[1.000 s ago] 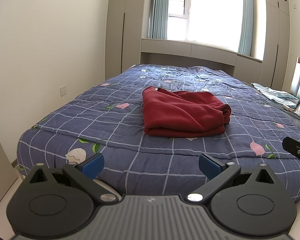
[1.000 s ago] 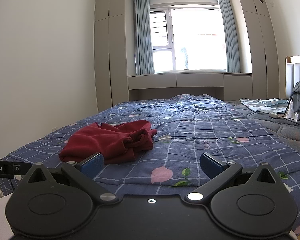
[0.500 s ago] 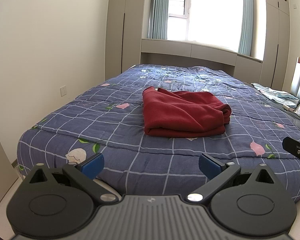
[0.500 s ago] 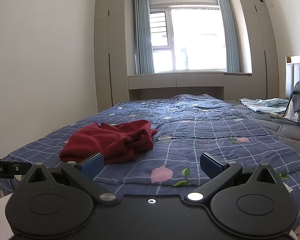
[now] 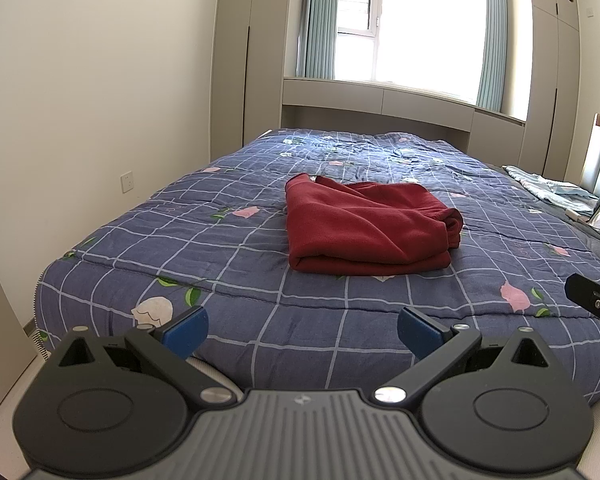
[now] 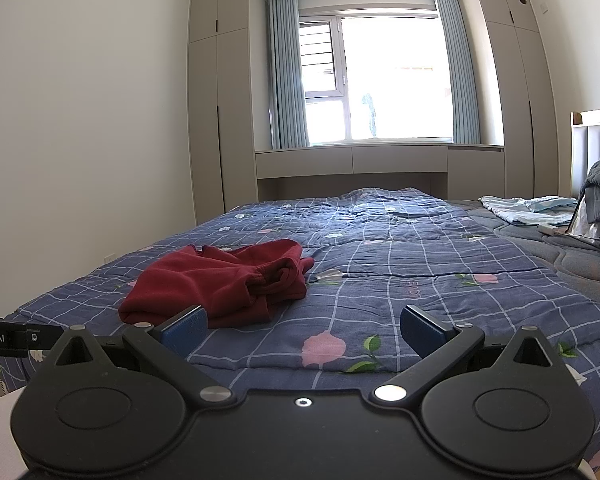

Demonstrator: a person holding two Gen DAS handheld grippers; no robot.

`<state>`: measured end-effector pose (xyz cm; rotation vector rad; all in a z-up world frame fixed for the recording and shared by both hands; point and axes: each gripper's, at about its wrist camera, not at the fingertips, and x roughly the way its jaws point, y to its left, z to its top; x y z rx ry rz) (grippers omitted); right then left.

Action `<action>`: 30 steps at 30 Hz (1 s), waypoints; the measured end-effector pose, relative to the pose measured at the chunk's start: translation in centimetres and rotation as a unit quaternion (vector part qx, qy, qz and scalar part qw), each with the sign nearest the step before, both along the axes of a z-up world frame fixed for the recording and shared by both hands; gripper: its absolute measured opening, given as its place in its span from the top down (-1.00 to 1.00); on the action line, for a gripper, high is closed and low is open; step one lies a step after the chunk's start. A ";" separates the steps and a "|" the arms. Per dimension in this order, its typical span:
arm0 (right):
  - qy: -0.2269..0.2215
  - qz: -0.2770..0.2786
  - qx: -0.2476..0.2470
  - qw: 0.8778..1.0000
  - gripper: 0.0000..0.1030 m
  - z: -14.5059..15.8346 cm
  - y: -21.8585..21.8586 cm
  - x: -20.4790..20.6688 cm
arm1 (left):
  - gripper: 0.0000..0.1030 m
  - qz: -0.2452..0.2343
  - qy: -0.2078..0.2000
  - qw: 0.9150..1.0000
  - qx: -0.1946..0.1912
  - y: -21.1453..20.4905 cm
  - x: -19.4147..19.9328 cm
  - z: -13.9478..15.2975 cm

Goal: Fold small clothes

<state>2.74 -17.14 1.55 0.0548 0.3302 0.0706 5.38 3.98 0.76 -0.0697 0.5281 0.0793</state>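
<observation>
Left wrist view: left gripper (image 5: 302, 326) at bed foot, jaws spread, empty, well short of cloth. Red garment (image 5: 366, 229) mid-quilt (image 5: 220, 236), folded into a thick rectangle, doubled edge nearest, rolled hem at right. Judged finished or nearly so; any further fold best begun by pinching both near corners evenly.

Right wrist view: right gripper (image 6: 304, 326) likewise spread, empty. Red garment (image 6: 220, 284) ahead-left, open bunched end facing, layers loose.
</observation>
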 end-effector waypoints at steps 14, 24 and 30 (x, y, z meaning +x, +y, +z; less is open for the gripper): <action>0.000 0.000 0.000 1.000 -0.99 0.0 0.0 0.0 | -0.99 0.013 0.011 1.000 0.005 0.1 0.2 0.0; 0.000 0.000 0.000 1.000 -0.99 0.0 0.0 0.1 | -0.99 0.011 0.006 1.000 0.006 0.0 0.1 0.1; 0.001 0.000 0.000 1.000 -0.99 -0.1 0.0 0.1 | -0.99 0.011 0.005 1.000 0.008 -0.1 0.1 0.1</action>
